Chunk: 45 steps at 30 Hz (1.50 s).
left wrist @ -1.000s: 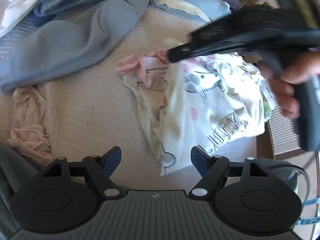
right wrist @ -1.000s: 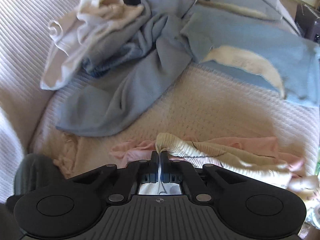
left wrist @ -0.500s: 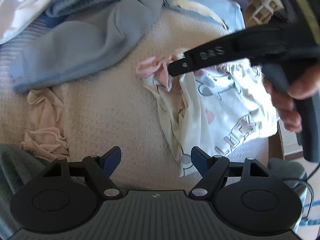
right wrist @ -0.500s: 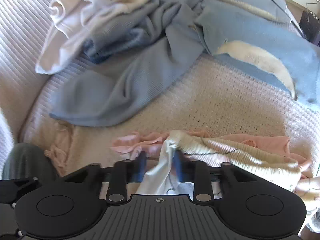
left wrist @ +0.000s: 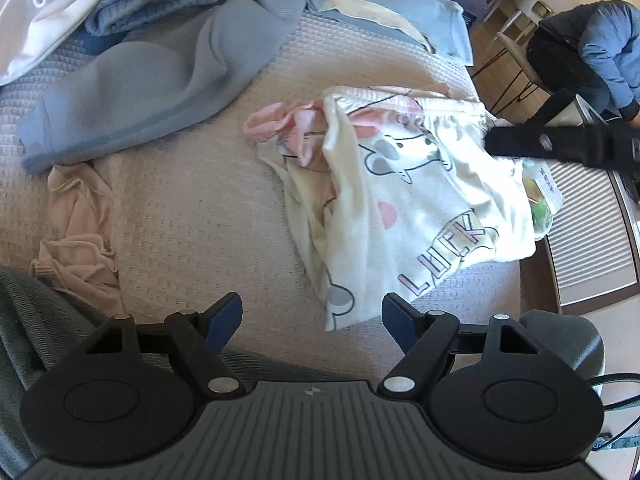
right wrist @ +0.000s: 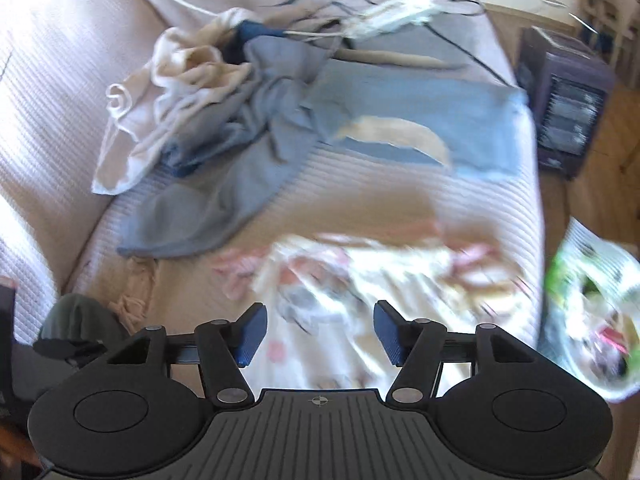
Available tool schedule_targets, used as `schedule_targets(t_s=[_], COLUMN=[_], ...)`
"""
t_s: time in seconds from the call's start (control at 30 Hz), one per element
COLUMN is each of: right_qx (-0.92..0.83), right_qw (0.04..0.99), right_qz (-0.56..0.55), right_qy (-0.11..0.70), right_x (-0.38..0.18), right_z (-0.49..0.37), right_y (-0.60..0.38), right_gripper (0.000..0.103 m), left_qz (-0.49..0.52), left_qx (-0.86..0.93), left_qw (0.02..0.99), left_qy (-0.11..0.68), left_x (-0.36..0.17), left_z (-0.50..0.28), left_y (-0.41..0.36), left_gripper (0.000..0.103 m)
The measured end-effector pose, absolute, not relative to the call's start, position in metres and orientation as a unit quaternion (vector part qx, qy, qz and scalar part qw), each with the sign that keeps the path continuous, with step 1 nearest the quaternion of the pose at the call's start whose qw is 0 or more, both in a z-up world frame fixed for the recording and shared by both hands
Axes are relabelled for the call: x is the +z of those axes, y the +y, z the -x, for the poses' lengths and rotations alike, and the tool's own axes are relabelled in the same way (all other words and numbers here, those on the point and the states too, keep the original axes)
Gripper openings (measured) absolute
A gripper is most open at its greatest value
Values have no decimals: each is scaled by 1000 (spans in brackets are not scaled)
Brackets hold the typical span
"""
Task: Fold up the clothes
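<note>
Left wrist view: cream cotton child's top w/ cartoon print & "LUCK" lettering [left wrist: 420,200] lies crumpled ahead-right of left gripper [left wrist: 312,316], jaws apart, empty. Right gripper [right wrist: 316,332] jaws opening, nothing between pads, garment below. Advice: grip opposite hem corners & spread flat before folding.

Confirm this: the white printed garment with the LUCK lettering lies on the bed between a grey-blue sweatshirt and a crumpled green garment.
Not quite. The crumpled garment is pale pink, not green, as the left wrist view shows. The rest holds: the white printed garment lies on the bed, with the grey-blue sweatshirt beyond it.
</note>
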State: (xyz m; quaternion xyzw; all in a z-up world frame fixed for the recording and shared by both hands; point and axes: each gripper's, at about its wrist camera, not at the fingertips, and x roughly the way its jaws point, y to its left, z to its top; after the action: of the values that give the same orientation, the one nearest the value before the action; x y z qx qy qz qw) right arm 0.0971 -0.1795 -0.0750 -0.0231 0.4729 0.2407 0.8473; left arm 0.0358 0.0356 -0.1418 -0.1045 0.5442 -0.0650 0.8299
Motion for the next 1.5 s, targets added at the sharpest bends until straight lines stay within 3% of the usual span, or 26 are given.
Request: schedule_targets(t_s=[0.63, 1.5], right_qx=[193, 208], right_qw=[847, 827], right_qz=[22, -20], right_qy=[495, 521], right_x=[-91, -123], right_z=[-76, -91], right_y=[-224, -238], right_gripper=[71, 72], left_qz=[115, 238], left_qx=[-63, -84], left_qw=[836, 803], left_qy=[533, 540], left_x=[-133, -146], left_z=[-38, -66], left_y=[35, 41], left_gripper=[75, 77])
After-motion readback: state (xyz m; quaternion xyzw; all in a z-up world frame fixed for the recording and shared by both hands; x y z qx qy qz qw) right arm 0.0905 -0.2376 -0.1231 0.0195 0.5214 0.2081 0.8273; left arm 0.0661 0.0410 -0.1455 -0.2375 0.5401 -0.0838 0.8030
